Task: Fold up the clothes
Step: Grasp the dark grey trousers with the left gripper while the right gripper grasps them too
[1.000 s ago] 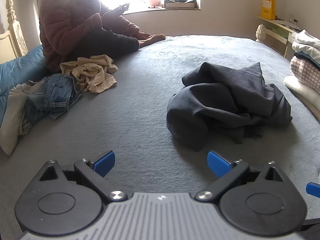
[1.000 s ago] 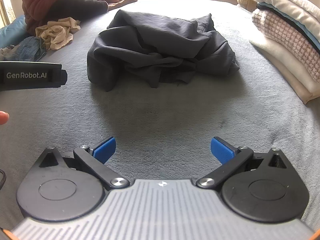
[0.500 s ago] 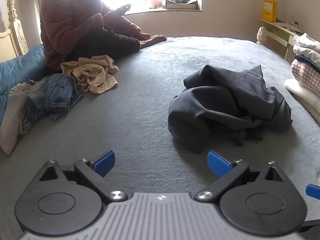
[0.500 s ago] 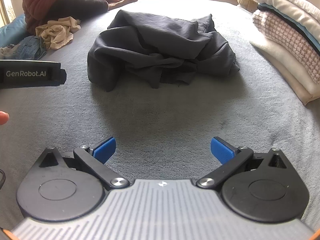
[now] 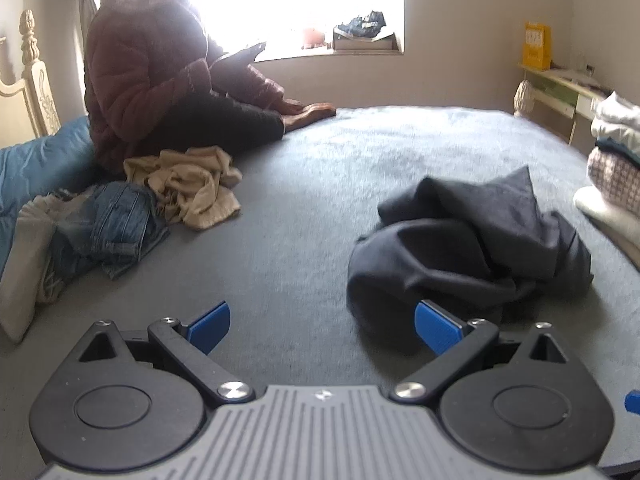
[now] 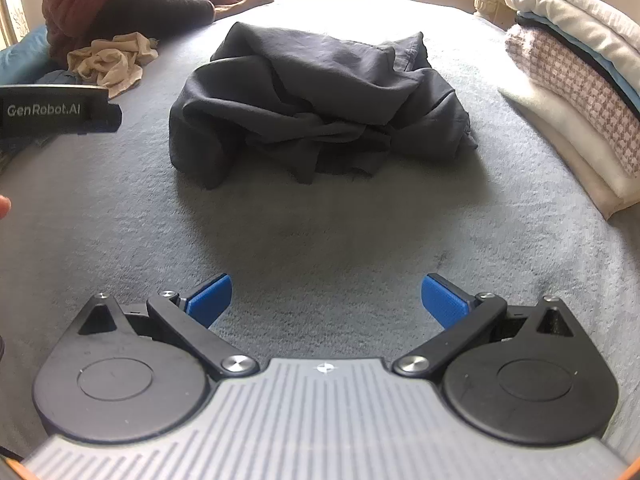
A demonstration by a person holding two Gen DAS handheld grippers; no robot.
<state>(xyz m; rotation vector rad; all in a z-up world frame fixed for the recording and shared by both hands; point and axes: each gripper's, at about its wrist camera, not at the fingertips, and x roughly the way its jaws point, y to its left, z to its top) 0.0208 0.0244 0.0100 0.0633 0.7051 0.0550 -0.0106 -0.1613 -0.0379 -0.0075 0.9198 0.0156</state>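
We judge we are at the approach step: the dark grey garment (image 6: 316,104) lies crumpled, unfolded, upper centre of the right wrist view, centre right of the left wrist view. Our left gripper (image 5: 322,326) and right gripper (image 6: 326,300) are both spread wide, holding nothing, over bare grey bedspread (image 6: 320,232). Next we likely need to reach forward and find a hem or corner to spread it flat. Open room lies in front and to the left; the folded stack (image 6: 576,92) crowds the right edge, and the beige garment (image 5: 188,186) and jeans (image 5: 120,228) sit at left.
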